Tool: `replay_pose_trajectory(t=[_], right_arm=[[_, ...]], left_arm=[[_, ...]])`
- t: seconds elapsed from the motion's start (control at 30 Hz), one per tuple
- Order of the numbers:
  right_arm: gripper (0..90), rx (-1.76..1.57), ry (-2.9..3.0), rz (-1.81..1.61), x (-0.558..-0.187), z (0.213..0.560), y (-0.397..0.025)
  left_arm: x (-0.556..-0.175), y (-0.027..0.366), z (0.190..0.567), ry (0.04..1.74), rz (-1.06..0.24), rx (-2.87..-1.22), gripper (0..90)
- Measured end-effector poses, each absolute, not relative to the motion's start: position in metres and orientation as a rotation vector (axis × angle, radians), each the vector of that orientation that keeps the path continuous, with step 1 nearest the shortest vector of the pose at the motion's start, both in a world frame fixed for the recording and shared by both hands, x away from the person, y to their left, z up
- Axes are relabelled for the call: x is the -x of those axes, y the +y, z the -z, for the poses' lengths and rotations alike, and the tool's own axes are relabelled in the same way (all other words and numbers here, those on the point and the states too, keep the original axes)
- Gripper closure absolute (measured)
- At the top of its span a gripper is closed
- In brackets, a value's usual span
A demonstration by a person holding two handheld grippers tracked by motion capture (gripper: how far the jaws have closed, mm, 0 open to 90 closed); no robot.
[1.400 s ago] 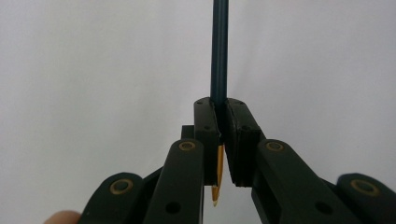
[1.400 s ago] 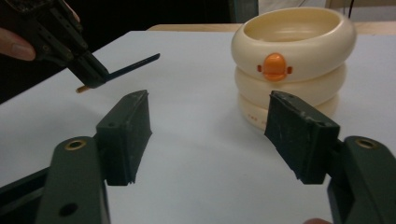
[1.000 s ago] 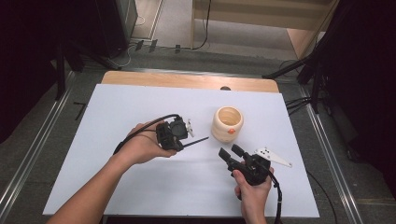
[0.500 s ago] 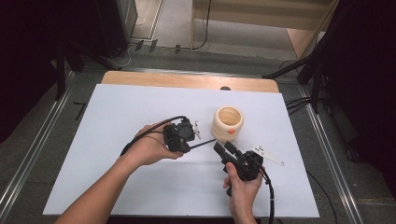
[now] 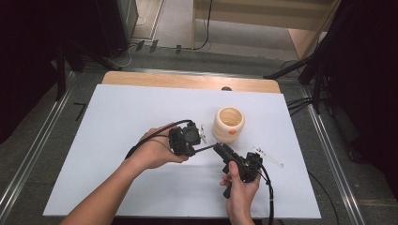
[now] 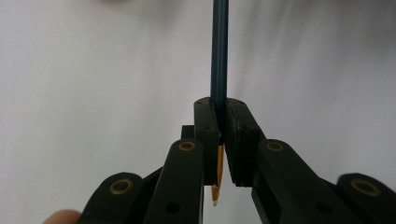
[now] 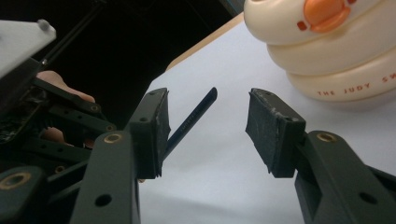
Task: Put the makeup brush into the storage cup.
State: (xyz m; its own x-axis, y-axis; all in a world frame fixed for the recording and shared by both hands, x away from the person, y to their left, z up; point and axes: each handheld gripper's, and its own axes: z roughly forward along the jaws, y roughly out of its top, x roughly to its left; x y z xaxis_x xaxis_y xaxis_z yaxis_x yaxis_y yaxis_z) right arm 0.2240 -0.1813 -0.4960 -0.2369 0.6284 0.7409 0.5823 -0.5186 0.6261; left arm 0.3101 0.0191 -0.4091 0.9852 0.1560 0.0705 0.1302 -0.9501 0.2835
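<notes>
The left claw [image 5: 190,140] is gripping a dark blue pencil [image 5: 206,148] near its sharpened end, jaws pressed tight on the shaft. In the left gripper view the pencil [image 6: 219,51] is running straight up from between the jaws, with its yellow-brown tip [image 6: 215,193] poking out below them over the white counter [image 6: 93,93]. From above, the pencil is lying almost level just above the counter [image 5: 117,122], its blunt end reaching toward the right claw [image 5: 220,151].

The right claw is standing wide open, holding nothing. In the right gripper view the blunt end of the pencil [image 7: 194,119] is sitting in the gap between the two jaws, close to the left one, while the right jaw is well apart from it. Whether the pencil is touching the left pad cannot be told.

A cream-coloured ribbed pot [image 5: 228,124] with an orange beak on its side is standing upright on the counter just beyond both claws, its mouth open to the top. In the right gripper view the pot [image 7: 336,56] is looming just beyond the right jaw, near the pencil's end. A small white tool [image 5: 267,156] is lying flat on the counter beside the right hand [image 5: 239,187]. The left hand [image 5: 155,152] is wrapping the left gripper, and a black cable [image 5: 155,133] is looping over it.
</notes>
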Motion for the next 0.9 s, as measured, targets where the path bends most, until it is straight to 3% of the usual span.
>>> replay_pose_trajectory(t=[0.47, 0.7, 0.9], right_arm=[[63.1, -1.983, 1.492, -1.996, -0.225, 0.504, -0.181], [78.1, -1.998, 1.502, -2.014, -0.225, 0.505, -0.181], [85.9, -2.022, 1.486, -2.129, -0.226, 0.504, -0.184]], left_arm=[[-0.303, 0.004, 0.412, 0.152, -0.124, -2.842, 85.4], [-0.302, 0.000, 0.414, 0.151, -0.115, -2.836, 85.4], [-0.302, 0.000, 0.416, 0.149, -0.109, -2.825, 85.1]])
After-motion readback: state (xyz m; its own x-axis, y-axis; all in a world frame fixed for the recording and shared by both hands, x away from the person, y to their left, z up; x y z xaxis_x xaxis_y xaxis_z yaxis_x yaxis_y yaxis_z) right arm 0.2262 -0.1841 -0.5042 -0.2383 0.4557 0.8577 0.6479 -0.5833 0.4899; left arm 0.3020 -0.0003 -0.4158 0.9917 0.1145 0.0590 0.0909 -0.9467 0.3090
